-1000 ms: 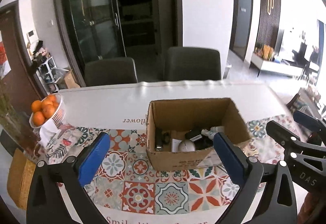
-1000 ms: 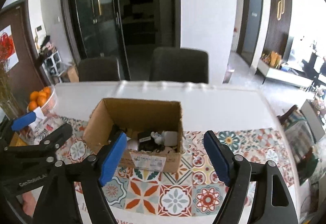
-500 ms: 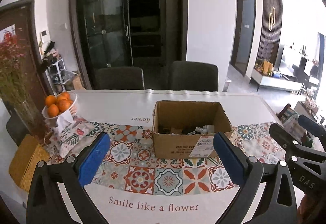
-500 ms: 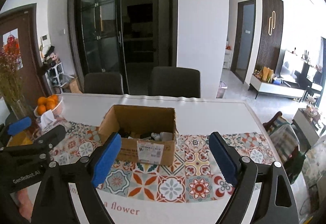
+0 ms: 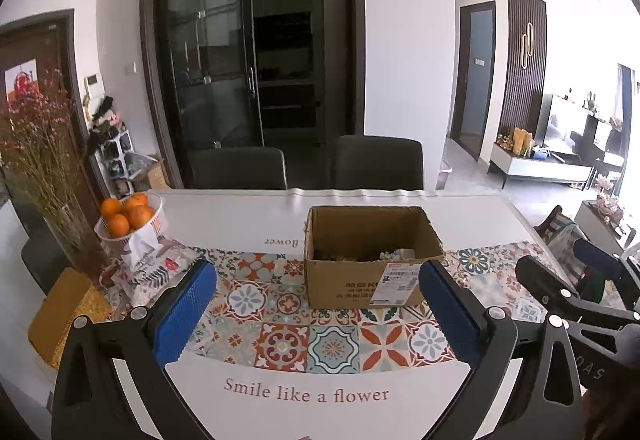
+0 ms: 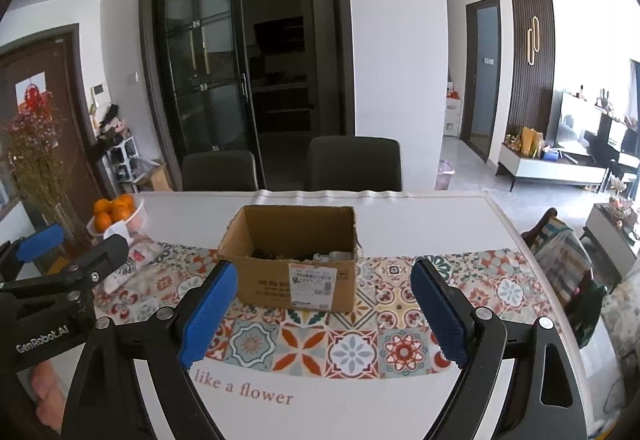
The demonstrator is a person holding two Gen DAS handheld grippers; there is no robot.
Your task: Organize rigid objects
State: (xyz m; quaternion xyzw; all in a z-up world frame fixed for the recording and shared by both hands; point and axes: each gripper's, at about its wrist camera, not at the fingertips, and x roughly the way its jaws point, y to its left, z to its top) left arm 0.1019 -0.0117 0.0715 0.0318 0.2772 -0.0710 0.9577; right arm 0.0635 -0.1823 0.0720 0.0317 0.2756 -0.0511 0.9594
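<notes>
We read "Smile like a flower" in reddish letters on the white cloth (image 5: pixel 306 395) along the near edge of the surface; the same line repeats upside down near the far edge, only "flower" legible; "GenRobot.AI" stands on the left claw (image 6: pixel 42 340); the label on the cardboard box (image 6: pixel 312 276) is too small to read.

one box (image 5: pixel 362 282), two chairs (image 5: pixel 240 168), five oranges (image 5: pixel 126 214)
</notes>
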